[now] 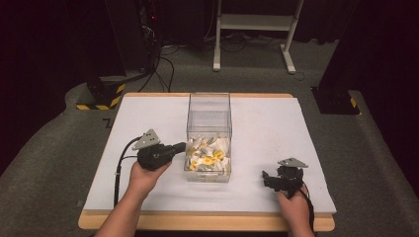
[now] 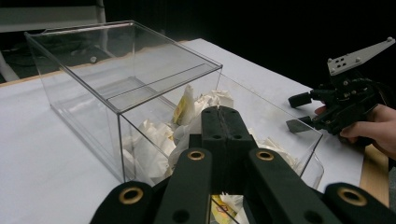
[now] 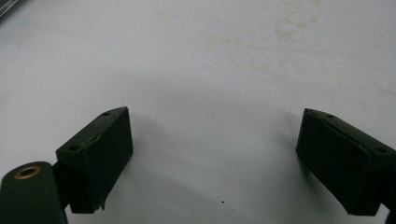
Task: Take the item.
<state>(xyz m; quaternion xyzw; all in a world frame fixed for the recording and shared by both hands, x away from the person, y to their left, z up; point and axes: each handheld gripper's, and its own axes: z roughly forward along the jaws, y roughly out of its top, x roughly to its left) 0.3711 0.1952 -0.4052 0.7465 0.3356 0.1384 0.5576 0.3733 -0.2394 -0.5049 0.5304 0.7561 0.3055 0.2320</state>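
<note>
At the middle of the white table [image 1: 148,187] stands the clear plastic box [image 1: 209,118], with small white and yellow packets [image 1: 210,157] piled in its near part. I judge the work is only at its start: no packet is out or held. The left gripper [image 1: 180,146], jaws pressed together and empty, points at the box's left wall just beside it. The right gripper [image 1: 267,178] rests well apart at the near right, jaws wide open above bare table. Both sides of the box offer free room.
</note>
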